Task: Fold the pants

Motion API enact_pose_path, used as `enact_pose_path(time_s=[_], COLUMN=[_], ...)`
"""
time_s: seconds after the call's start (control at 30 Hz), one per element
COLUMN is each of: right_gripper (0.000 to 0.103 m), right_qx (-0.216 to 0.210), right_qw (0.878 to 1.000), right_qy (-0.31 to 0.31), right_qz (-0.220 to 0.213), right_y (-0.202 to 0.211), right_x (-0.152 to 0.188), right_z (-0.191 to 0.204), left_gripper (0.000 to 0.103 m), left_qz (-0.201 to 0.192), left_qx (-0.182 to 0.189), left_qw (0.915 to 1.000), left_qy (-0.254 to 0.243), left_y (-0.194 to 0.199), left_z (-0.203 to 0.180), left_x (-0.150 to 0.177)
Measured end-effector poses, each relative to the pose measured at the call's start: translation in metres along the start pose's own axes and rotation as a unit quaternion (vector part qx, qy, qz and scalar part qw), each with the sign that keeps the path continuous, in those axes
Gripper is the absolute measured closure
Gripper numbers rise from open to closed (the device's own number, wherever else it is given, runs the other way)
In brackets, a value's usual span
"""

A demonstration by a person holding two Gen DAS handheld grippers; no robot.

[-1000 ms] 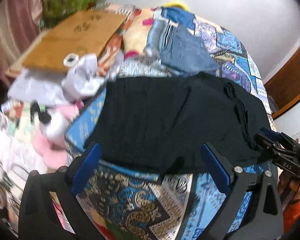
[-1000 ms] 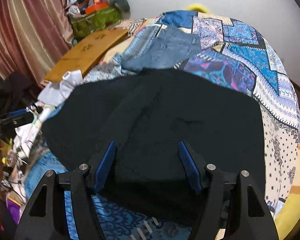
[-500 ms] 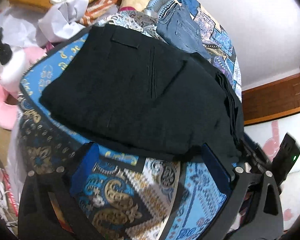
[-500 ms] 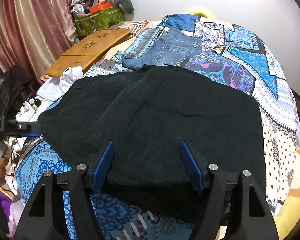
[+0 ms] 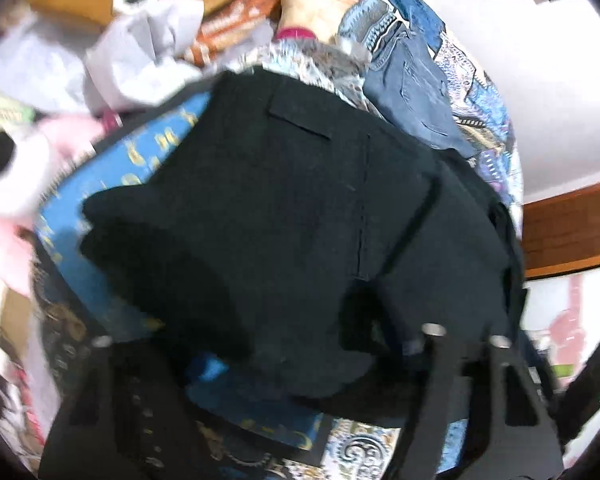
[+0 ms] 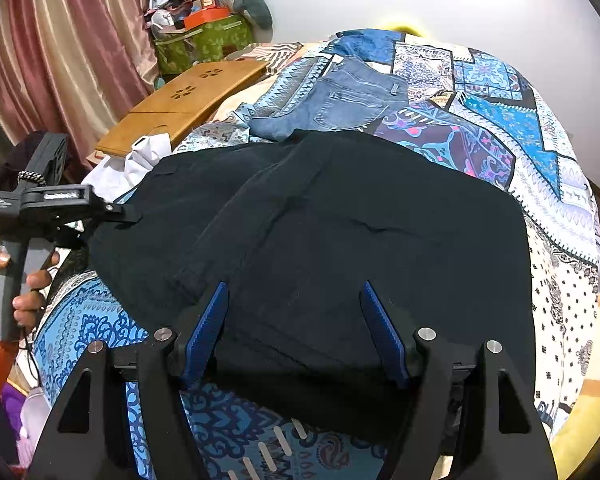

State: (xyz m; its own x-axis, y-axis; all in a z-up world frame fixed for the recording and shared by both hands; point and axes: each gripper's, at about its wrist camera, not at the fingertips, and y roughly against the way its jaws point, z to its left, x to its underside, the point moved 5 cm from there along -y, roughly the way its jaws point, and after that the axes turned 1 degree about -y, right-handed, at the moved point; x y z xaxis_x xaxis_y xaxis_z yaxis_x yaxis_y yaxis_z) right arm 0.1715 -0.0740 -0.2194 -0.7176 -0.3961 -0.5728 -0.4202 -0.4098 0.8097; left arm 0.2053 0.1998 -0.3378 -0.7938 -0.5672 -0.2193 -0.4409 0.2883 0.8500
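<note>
Black pants (image 6: 340, 232) on bedspread (image 6: 500, 128), left gripper (image 5: 300, 344) fingers closing around hem, right gripper (image 6: 296, 328) fingers apart

Left wrist view: mounted behind the left gripper (image 5: 276, 364), angled steeply down, very near the left near edge of the black pants (image 5: 300, 220); blurred; faces across the bed toward the far wall.
Right wrist view: behind the right gripper (image 6: 296, 332), tilted down over the pants' near edge, looking toward the far wall and curtain (image 6: 60, 48).
Shared: the pants, folded jeans (image 6: 340, 100), patterned bedspread (image 6: 500, 128), wooden board (image 6: 180, 100).
</note>
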Motion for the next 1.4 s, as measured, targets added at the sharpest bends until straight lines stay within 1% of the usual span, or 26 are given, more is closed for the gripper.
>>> enact_pose_path(time_s=[0.03, 0.1, 0.2, 0.27, 0.3, 0.4, 0.47, 0.53, 0.6, 0.63, 0.73, 0.83, 0.93, 1.03, 1.13, 1.2, 1.27, 1.4], right_gripper=[0.038, 0.038, 0.038, 0.038, 0.038, 0.038, 0.038, 0.038, 0.038, 0.038, 0.038, 0.038, 0.038, 0.038, 0.038, 0.038, 0.038, 0.038], right_qx=[-0.001, -0.006, -0.014, -0.012, -0.010, 0.004, 0.025, 0.043, 0.052, 0.051, 0.045, 0.031, 0.027, 0.019, 0.020, 0.021, 0.022, 0.025], right_qw=[1.000, 1.000, 1.000, 0.999, 0.999, 0.996, 0.994, 0.991, 0.987, 0.984, 0.980, 0.980, 0.981, 0.981, 0.982, 0.983, 0.983, 0.983], right_qy=[0.000, -0.008, -0.026, -0.036, -0.044, -0.078, -0.099, -0.123, -0.149, -0.165, -0.192, -0.194, -0.191, -0.191, -0.184, -0.181, -0.181, -0.180], right_qz=[0.003, 0.007, 0.000, -0.011, -0.018, -0.032, -0.036, -0.038, -0.039, -0.040, -0.032, -0.021, -0.031, -0.034, -0.035, -0.035, -0.035, -0.035], right_y=[0.000, 0.004, 0.014, 0.023, 0.029, 0.046, 0.055, 0.062, 0.069, 0.071, 0.073, 0.069, 0.072, 0.077, 0.079, 0.081, 0.082, 0.087], right_x=[-0.001, -0.004, -0.007, -0.008, -0.007, 0.000, 0.007, 0.018, 0.029, 0.036, 0.055, 0.070, 0.074, 0.077, 0.080, 0.082, 0.084, 0.088], right_z=[-0.001, -0.003, -0.011, -0.020, -0.027, -0.054, -0.076, -0.097, -0.115, -0.124, -0.138, -0.139, -0.137, -0.137, -0.135, -0.134, -0.134, -0.132], left_gripper=[0.063, 0.075, 0.078, 0.078, 0.079, 0.079, 0.079, 0.080, 0.080, 0.080, 0.080, 0.080, 0.081, 0.083, 0.083, 0.084, 0.084, 0.084], left_qz=[-0.013, -0.043, -0.092, -0.128, -0.148, -0.187, -0.210, -0.228, -0.238, -0.241, -0.242, -0.236, -0.222, -0.199, -0.158, -0.132, -0.109, -0.081], left_qx=[-0.021, -0.054, -0.077, -0.093, -0.100, -0.106, -0.105, -0.094, -0.075, -0.059, -0.028, -0.002, 0.019, 0.038, 0.062, 0.061, 0.048, 0.029], left_qw=[0.9996, 0.9968, 0.9899, 0.9820, 0.9765, 0.9632, 0.9527, 0.9439, 0.9389, 0.9369, 0.9332, 0.9279, 0.9220, 0.9152, 0.9097, 0.9027, 0.8952, 0.8835], left_qy=[-0.011, -0.040, -0.075, -0.103, -0.120, -0.161, -0.193, -0.220, -0.237, -0.246, -0.264, -0.288, -0.317, -0.348, -0.379, -0.405, -0.429, -0.460], left_y=[0.005, 0.017, 0.041, 0.058, 0.068, 0.091, 0.103, 0.115, 0.124, 0.128, 0.131, 0.128, 0.114, 0.092, 0.067, 0.046, 0.022, -0.003], left_z=[-0.001, -0.006, -0.023, -0.042, -0.055, -0.086, -0.115, -0.142, -0.167, -0.183, -0.219, -0.255, -0.294, -0.329, -0.357, -0.369, -0.374, -0.373], left_x=[-0.001, -0.005, -0.012, -0.020, -0.024, -0.031, -0.037, -0.039, -0.040, -0.041, -0.038, -0.029, -0.017, 0.003, 0.030, 0.052, 0.074, 0.105])
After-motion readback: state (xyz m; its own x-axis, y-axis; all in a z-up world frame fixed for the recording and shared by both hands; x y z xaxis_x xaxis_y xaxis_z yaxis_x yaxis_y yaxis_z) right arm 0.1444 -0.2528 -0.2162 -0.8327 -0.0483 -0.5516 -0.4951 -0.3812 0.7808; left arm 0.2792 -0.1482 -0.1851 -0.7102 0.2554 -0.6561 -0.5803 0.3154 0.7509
